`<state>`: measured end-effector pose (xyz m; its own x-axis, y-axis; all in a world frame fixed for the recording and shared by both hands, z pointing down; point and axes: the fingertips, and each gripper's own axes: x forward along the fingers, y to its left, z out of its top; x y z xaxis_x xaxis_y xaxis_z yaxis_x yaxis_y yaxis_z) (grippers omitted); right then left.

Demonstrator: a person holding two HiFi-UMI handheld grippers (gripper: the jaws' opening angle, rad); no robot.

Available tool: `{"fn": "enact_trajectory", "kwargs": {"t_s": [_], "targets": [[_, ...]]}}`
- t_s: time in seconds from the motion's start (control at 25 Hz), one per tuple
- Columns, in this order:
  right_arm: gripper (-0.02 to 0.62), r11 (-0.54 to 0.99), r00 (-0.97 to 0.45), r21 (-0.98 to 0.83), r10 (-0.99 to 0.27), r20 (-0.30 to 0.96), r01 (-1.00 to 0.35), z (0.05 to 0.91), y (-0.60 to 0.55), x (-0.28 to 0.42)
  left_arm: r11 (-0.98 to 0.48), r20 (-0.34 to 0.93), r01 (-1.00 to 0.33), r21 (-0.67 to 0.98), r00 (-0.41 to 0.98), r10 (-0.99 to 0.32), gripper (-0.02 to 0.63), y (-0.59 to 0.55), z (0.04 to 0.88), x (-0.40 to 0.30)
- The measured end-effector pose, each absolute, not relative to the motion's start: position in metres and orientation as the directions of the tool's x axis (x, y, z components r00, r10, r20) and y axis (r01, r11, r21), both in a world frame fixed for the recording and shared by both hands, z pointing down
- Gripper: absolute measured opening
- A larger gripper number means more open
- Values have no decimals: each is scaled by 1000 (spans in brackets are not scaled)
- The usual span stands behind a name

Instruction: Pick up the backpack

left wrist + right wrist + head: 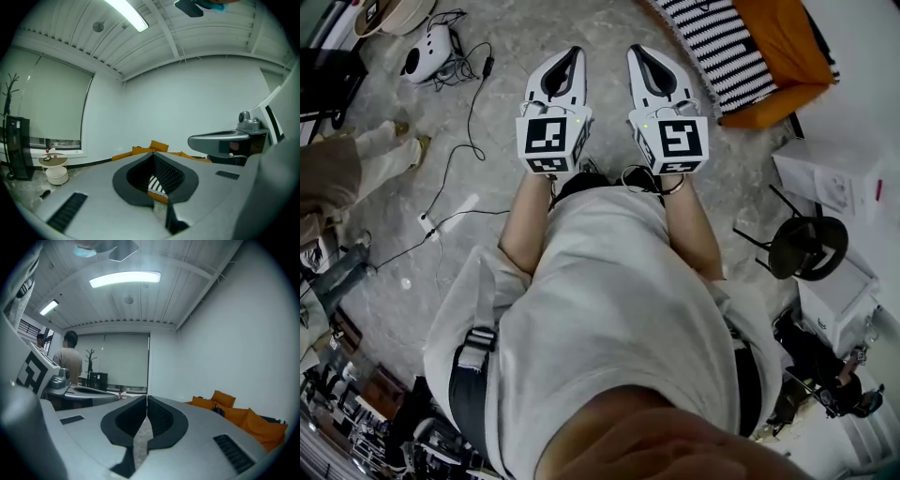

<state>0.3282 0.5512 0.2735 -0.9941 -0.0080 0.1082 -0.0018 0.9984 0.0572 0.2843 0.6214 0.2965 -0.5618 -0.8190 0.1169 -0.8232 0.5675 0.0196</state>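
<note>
I hold both grippers side by side at waist height over the marble floor, pointing about level. My left gripper (573,51) is shut, its dark pads meeting with nothing between them (153,154). My right gripper (636,49) is shut and empty too (147,398). Ahead to the right is an orange sofa (780,47) with a black-and-white striped blanket (720,37) draped over it. In the right gripper view a small dark bag (216,409), apparently the backpack, rests on the sofa's orange cushions (243,417), well away from both grippers.
A white device (427,54) with trailing cables lies on the floor at the far left, and a power strip (427,225) sits nearer. A black round stool (808,246) and white boxes (831,174) stand on the right. Another person (356,161) stands at the left.
</note>
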Motion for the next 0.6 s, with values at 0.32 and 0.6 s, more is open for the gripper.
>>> {"fn": "enact_trajectory", "kwargs": {"t_s": [0.32, 0.6], "targets": [[38, 999, -993, 43, -28, 118, -23, 283, 531, 287, 530, 90, -847, 37, -525, -846, 12, 589, 298, 239], [38, 999, -992, 50, -24, 128, -17, 298, 486, 231, 529, 139, -847, 59, -518, -844, 12, 549, 324, 184]]}}
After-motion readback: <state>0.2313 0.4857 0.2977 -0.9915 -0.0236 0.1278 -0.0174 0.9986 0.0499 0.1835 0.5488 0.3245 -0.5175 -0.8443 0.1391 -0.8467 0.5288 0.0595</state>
